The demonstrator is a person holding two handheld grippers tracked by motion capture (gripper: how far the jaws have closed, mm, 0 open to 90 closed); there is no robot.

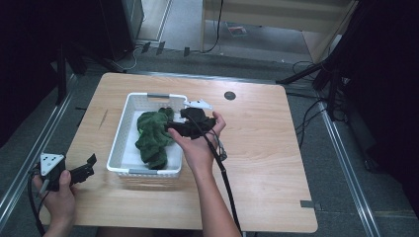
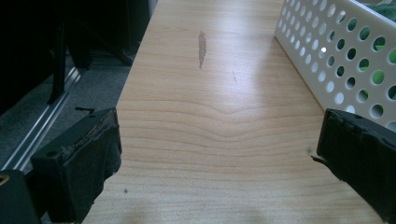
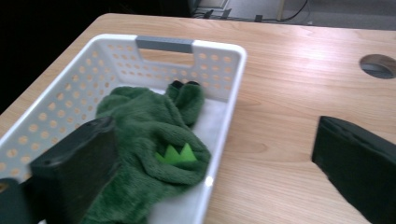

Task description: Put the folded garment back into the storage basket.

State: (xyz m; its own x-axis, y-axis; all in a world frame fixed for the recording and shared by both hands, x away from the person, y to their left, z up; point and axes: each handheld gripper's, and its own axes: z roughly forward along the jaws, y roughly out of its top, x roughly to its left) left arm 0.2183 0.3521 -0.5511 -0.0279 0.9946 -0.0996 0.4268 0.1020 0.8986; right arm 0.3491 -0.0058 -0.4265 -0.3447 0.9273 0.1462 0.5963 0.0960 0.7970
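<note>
High view puts your left gripper (image 1: 88,167) nearest, at about 7 o'clock on the light wood-grain table (image 1: 257,148), jaws spread apart and holding nothing, just beside the near left corner of the white perforated plastic basket (image 1: 118,143). In the left gripper view those jaws frame bare wood, with the basket's holed wall at 2 o'clock.

Your right gripper (image 1: 174,129) sits over the basket's right rim, its jaws wide apart and empty. Inside the basket lies the dark green plush toy (image 3: 149,135), crumpled and fuzzy, with small bright green zigzag spikes (image 3: 176,153) on one fold and dark tips on a limb pointing toward the grey handle (image 3: 164,44) at 12 o'clock.

Farther out, a round grommet hole (image 1: 230,95) sits near the table's far edge. Beyond it, grey floor, black cables and pale wooden furniture.
</note>
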